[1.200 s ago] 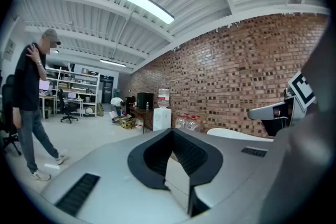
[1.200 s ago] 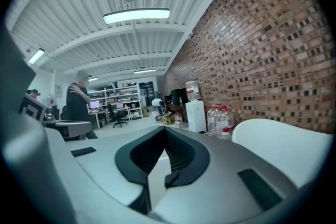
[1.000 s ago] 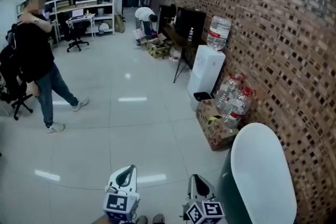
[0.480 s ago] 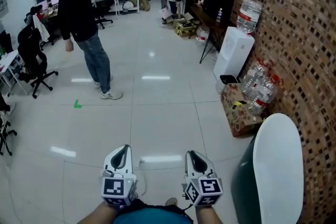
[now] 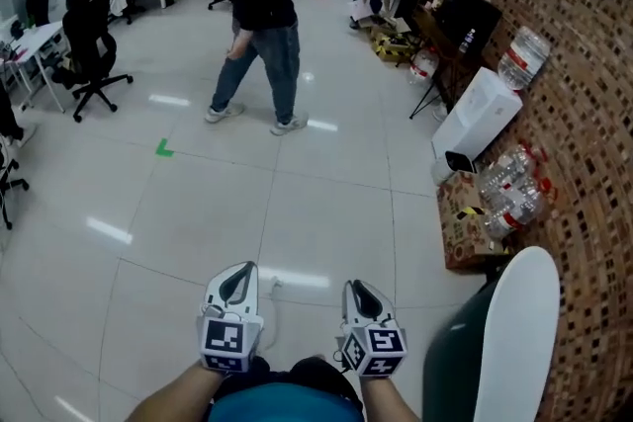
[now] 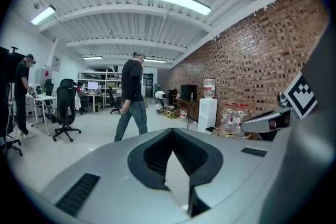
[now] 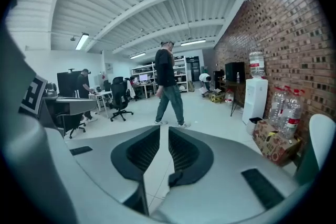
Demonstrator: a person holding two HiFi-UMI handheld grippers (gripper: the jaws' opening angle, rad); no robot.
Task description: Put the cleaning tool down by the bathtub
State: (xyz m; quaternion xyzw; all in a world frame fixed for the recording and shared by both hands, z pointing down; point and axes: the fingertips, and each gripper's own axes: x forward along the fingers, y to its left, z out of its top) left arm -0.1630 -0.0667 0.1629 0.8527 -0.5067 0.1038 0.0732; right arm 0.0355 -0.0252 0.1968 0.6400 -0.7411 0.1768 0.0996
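With my grey right gripper (image 7: 163, 134) opening its jaws on nothing, my grey left gripper (image 6: 172, 134) closed and empty, and my gaze now swung away from the white-rimmed dark green bathtub (image 5: 516, 321) at lower right, I see no cleaning tool anywhere, so I judge it already released.

Bright, even light comes from long ceiling tubes (image 6: 178, 1) overhead. They throw pale streaks of glare on the glossy floor (image 5: 198, 203) and leave only faint, soft shadows. The white rim of the tub (image 5: 516, 341) is close to blown out. All views bend hard at the edges: the brick wall (image 5: 584, 64) curves, and both gripper views sit in a round black vignette. Their near foreground is soft; the room beyond is sharper. The person (image 5: 262, 25) looks a little soft.
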